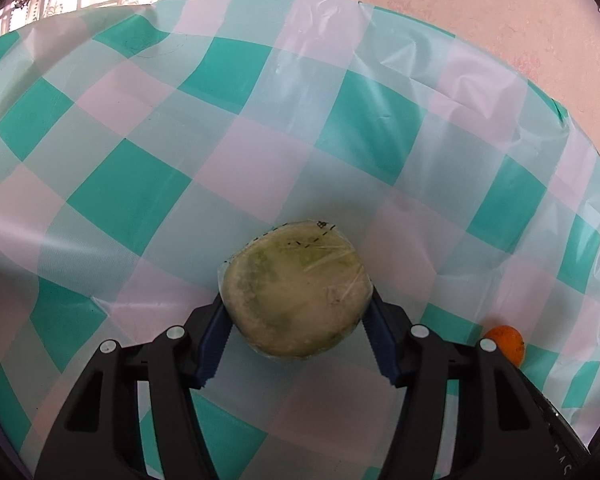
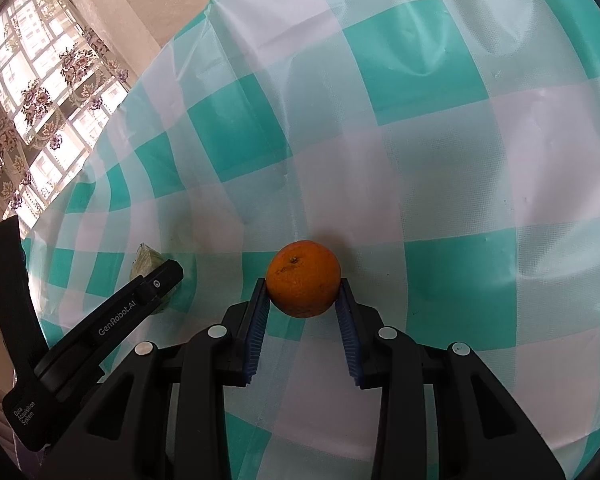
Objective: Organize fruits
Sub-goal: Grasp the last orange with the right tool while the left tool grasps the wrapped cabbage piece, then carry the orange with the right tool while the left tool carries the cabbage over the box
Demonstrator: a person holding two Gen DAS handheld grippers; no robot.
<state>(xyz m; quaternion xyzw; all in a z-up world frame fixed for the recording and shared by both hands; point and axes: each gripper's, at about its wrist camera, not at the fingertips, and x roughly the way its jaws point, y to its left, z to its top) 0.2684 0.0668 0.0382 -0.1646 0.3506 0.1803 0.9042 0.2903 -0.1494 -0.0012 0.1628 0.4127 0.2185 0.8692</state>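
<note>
In the left wrist view my left gripper (image 1: pixel 296 316) is shut on a pale green melon half wrapped in plastic film (image 1: pixel 296 292), its blue pads pressed against both sides, just above the checked tablecloth. In the right wrist view my right gripper (image 2: pixel 303 292) is shut on an orange (image 2: pixel 303 289), the blue pads touching its left and right sides. The orange also shows at the right edge of the left wrist view (image 1: pixel 506 340). The left gripper's black body (image 2: pixel 140 300) shows at lower left in the right wrist view, with part of the wrapped melon (image 2: pixel 146 260) behind it.
A teal and white checked plastic tablecloth (image 1: pixel 260 120) covers the table. A pink wall (image 1: pixel 480 8) runs behind the far edge. A window with floral lace curtains (image 2: pixel 40 100) is at the left.
</note>
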